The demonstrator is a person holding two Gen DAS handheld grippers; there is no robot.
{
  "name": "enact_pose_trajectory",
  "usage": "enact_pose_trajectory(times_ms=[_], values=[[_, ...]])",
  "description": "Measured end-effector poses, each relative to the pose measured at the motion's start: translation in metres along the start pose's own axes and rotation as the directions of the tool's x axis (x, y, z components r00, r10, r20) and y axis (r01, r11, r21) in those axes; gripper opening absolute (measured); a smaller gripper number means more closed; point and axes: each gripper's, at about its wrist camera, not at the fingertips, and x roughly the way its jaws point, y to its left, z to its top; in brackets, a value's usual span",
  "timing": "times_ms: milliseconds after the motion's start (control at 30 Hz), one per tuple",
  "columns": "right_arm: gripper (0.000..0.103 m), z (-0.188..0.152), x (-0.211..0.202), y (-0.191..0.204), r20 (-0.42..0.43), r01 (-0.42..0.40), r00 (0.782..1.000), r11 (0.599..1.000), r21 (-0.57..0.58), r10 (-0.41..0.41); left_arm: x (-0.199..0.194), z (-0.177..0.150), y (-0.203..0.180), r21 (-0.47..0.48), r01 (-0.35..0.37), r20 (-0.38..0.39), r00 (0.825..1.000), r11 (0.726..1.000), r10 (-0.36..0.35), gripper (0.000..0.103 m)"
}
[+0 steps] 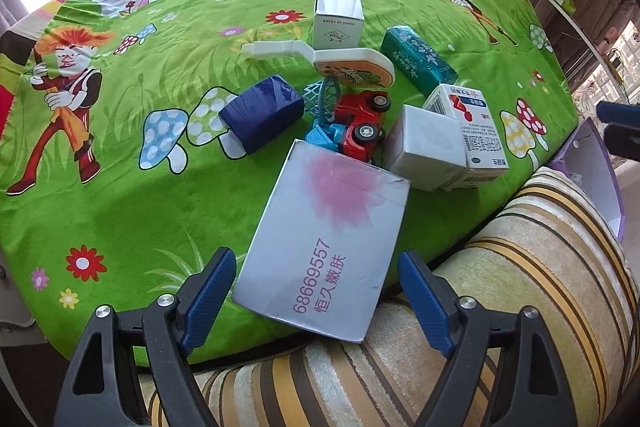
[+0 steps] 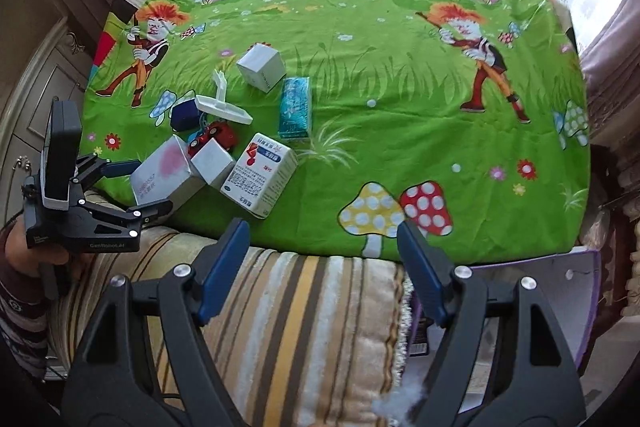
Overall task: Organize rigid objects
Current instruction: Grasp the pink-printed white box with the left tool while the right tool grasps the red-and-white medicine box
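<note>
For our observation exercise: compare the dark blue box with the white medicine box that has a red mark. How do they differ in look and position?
The dark blue box is plain and glossy; the white medicine box carries printed text and a red mark. The blue box sits on the pile's left in the left wrist view, the medicine box on its right. The blue box looks smaller in the right wrist view. Both are rigid cartons lying on the green cartoon tablecloth.

Bright window backlight, blown-out, fisheye-warped edges.
</note>
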Motion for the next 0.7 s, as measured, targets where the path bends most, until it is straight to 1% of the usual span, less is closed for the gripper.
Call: enact_pose_trajectory(times_ms=[67,167,300,433,567,700], values=[[0.079,-0.001,0.012,0.004,-0.015,-0.023,1.0,0.999,0.047,0.024,0.0,0.0,-0.002,0.011,0.002,0.003,1.0,1.0,-0.002,0.084],[0.079,-0.002,0.031,0.013,-0.042,-0.041,0.998,0.993,0.108,0.046,0.002,0.0,-0.005,0.024,0.003,0.003,1.0,1.0,-0.003,0.073],[0.079,-0.002,0.051,0.024,-0.063,-0.073,0.995,0.985,0.155,0.084,-0.001,-0.002,-0.002,0.005,0.015,0.025,1.0,1.0,-0.015,0.073],[0.079,0.001,0.068,0.031,-0.094,-0.029,0.995,0.985,0.171,0.046,-0.014,-0.006,0.005,-0.043,0.044,0.074,0.996,0.998,-0.04,0.072],[0.079,0.007,0.079,0.03,-0.107,-0.023,0.993,0.978,0.207,0.046,-0.021,-0.009,0.012,-0.089,0.066,0.112,0.992,0.994,-0.056,0.072],[0.079,0.011,0.088,0.034,-0.129,-0.014,0.991,0.976,0.216,0.043,-0.028,-0.012,0.019,-0.13,0.083,0.143,0.988,0.988,-0.064,0.072]])
